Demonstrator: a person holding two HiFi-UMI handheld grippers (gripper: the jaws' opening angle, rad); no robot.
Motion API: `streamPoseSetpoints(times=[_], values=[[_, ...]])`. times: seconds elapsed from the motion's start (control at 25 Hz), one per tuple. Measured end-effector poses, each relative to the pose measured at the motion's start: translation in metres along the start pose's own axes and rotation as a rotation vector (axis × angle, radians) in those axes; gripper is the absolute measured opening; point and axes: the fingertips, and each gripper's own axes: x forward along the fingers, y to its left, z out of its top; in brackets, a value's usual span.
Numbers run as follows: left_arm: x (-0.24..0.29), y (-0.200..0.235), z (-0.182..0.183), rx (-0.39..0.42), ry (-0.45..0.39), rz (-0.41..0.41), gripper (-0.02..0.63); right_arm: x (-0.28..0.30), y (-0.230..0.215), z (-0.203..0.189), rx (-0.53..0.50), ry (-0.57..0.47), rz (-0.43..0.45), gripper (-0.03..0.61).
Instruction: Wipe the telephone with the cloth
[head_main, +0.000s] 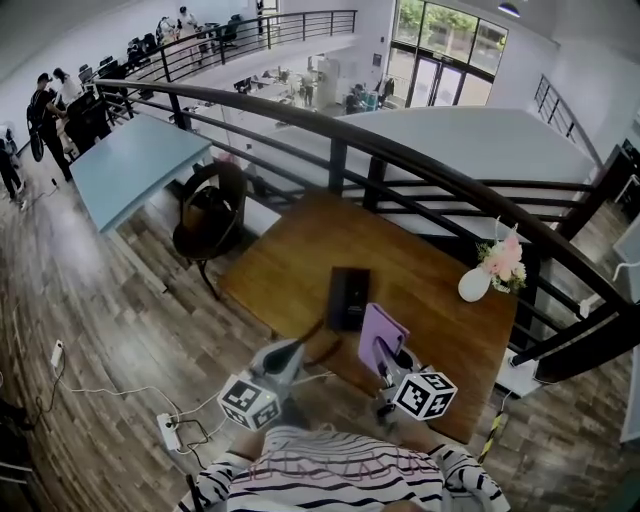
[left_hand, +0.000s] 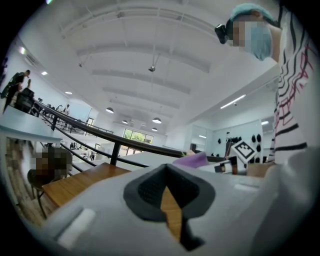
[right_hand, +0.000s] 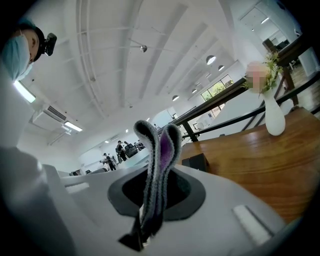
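The black telephone (head_main: 348, 297) lies flat near the middle of the wooden table (head_main: 290, 265). It also shows as a dark block (right_hand: 195, 162) in the right gripper view. My right gripper (head_main: 386, 362) is shut on the purple cloth (head_main: 380, 335), which stands up folded just right of the phone's near end and is not touching it. Up close, the cloth (right_hand: 160, 150) rises from between the right gripper's (right_hand: 148, 220) jaws. My left gripper (head_main: 288, 355) hovers at the table's near edge, left of the phone, with its jaws together and nothing in them. The left gripper (left_hand: 173, 212) view looks across the table.
A white vase of pink flowers (head_main: 478, 282) stands at the table's right side. A black railing (head_main: 400, 160) curves behind the table. A dark chair (head_main: 210, 215) sits at its left corner. A dark cord (head_main: 322, 352) loops off the phone's near end. A power strip (head_main: 168, 432) lies on the floor.
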Motion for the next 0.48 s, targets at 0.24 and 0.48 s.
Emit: streamPoseSetpoints(times=[0.24,0.48], values=[[0.023,0.037,-0.002,-0.018,0.003,-0.012,0.000,0.037,-0.014,0.006,0.004,-0.002,-0.016,0.037],[0.052,0.076,0.016,-0.011,0.008,-0.056,0.000,0.072,-0.020,0.020,0.018,-0.022,-0.053,0.037]])
